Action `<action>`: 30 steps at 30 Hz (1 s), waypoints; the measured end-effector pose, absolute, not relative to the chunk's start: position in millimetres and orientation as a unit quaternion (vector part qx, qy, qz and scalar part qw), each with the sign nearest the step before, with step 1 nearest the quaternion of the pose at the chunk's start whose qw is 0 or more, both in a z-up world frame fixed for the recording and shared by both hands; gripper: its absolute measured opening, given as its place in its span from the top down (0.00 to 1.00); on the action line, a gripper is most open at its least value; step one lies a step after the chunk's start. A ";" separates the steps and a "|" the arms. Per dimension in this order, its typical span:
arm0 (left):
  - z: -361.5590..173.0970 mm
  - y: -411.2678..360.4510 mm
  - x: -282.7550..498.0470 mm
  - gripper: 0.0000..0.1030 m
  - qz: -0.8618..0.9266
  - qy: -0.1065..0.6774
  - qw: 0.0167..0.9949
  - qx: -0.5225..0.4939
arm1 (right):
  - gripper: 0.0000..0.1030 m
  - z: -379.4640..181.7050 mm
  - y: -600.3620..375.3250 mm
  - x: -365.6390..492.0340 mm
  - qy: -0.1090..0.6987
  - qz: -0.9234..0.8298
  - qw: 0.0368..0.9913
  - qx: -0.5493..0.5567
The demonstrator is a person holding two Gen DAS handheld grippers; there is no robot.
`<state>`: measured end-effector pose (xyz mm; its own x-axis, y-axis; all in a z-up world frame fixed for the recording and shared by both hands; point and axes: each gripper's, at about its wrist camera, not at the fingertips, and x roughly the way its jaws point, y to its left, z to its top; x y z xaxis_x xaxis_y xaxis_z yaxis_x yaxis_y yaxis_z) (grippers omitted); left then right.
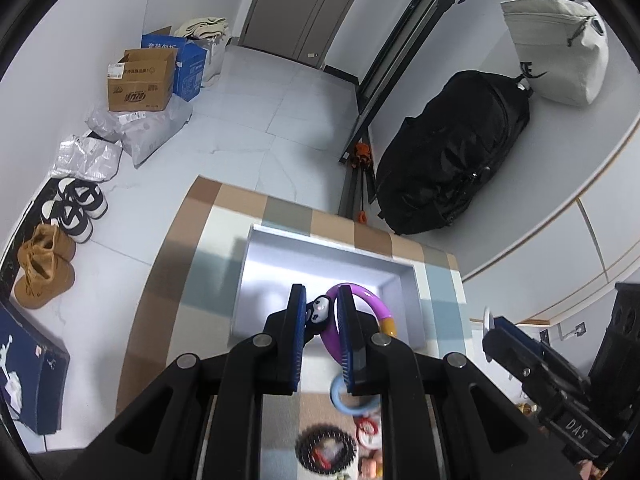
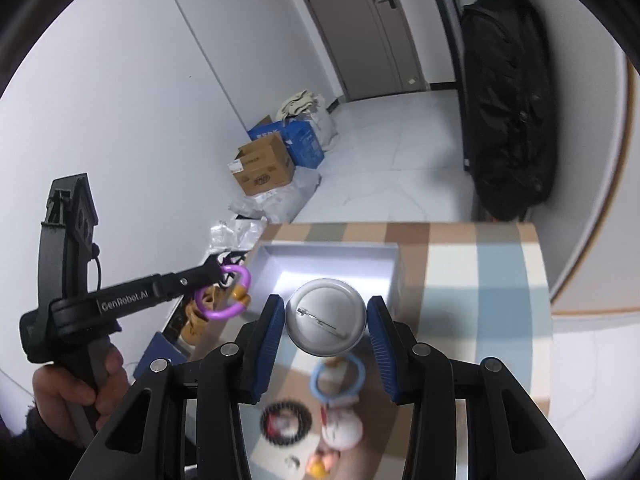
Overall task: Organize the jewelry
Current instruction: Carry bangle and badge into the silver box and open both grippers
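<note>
My left gripper (image 1: 322, 312) is shut on a purple ring bracelet (image 1: 374, 300) with an orange section and a small black-and-white charm, held above the open grey box (image 1: 256, 280). It also shows in the right wrist view (image 2: 214, 274), with the bracelet (image 2: 224, 312) hanging left of the box (image 2: 332, 249). My right gripper (image 2: 326, 322) is shut on a round silver pin badge (image 2: 326, 316), pin side showing, held above the box's near edge. A blue ring (image 2: 338, 378), a black beaded bracelet (image 2: 286, 420) and a white round piece (image 2: 342, 430) lie on the checked cloth below.
The table has a checked cloth (image 2: 480, 280) and ends at its far edge just beyond the box. On the floor are cardboard boxes (image 1: 142, 80), plastic bags, shoes (image 1: 76, 208) and a black bag (image 1: 452, 160) against the wall.
</note>
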<state>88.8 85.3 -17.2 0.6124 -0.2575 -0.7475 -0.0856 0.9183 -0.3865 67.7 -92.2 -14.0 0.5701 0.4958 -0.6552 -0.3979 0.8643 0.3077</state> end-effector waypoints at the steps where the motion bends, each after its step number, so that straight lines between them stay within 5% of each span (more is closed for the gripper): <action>1: -17.1 84.6 91.7 0.89 -0.048 0.438 0.877 -0.192 | 0.60 -13.2 -88.3 77.0 0.392 0.255 0.882 0.061; 30: -64.2 77.3 143.7 0.88 -0.091 0.494 0.836 -0.222 | 0.58 -74.8 -62.0 162.1 0.471 0.276 0.834 0.082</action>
<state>143.7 77.3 -64.2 0.4957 -0.3712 -0.7852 -0.0681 0.8847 -0.4612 162.1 -62.0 -74.8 0.4034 0.5373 -0.7407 -0.3826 0.8343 0.3968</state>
